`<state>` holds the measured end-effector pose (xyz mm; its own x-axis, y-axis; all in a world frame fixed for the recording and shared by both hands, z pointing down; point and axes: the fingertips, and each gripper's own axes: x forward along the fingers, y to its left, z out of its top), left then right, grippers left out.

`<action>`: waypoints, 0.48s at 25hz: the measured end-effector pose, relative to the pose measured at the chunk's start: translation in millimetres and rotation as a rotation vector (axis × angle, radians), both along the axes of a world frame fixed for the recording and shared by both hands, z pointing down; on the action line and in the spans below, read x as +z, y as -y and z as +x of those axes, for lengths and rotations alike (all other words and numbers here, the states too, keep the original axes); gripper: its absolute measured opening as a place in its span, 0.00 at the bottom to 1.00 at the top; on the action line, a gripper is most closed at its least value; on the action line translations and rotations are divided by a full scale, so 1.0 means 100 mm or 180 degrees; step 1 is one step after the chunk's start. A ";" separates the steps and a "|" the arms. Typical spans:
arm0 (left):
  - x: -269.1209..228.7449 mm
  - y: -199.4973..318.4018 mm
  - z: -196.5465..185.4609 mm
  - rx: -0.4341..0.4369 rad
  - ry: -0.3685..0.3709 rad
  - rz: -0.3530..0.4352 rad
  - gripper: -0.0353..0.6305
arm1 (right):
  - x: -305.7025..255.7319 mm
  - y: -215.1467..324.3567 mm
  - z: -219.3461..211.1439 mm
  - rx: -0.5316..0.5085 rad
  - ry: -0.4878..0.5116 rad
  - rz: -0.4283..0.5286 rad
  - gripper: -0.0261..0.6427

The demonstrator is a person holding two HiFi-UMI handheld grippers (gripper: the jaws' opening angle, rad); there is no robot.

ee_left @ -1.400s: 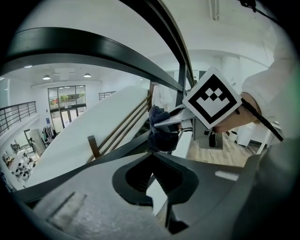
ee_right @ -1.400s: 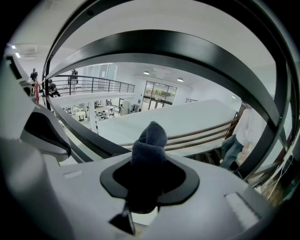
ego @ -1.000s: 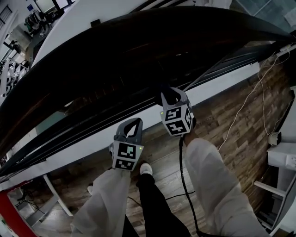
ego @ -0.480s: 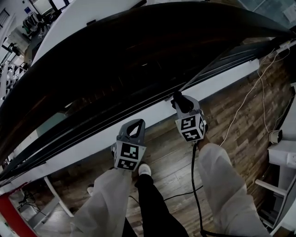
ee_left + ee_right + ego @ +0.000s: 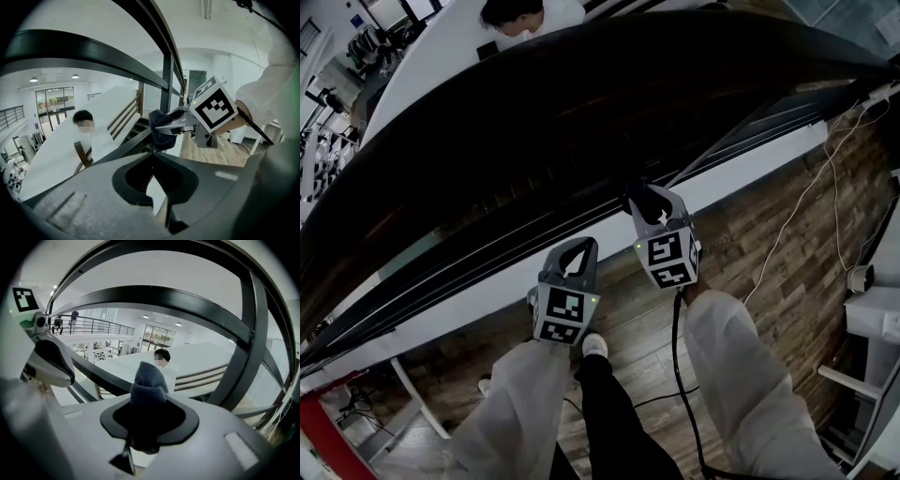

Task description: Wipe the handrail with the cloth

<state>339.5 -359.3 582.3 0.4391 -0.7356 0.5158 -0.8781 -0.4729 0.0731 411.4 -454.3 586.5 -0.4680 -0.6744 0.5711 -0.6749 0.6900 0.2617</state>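
Cloth [image 5: 149,380], soft and light, bunches at frame centre in the right gripper's [image 5: 149,401] clamped fingers. Gripped wadded, it should press the handrail [image 5: 581,84] firmly. Fingers of the left gripper [image 5: 152,157] are closed, empty.

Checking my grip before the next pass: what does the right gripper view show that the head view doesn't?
Only the right gripper view plainly shows the right gripper shut on the dark cloth. Only the head view shows that gripper's marker cube, the white sleeves and a white shoe. Both show the dark handrail, the left gripper and a person beyond the rail.
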 end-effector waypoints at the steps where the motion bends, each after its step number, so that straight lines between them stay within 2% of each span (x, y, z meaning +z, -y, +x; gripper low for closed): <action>1: 0.01 0.00 -0.02 -0.0008 0.0009 -0.0006 0.06 | 0.01 -0.01 -0.05 -0.0044 -0.0001 0.0009 0.19; 12: 0.07 0.07 -0.04 -0.0017 0.0017 -0.0035 0.06 | 0.07 0.08 -0.07 -0.0159 -0.0143 0.0063 0.19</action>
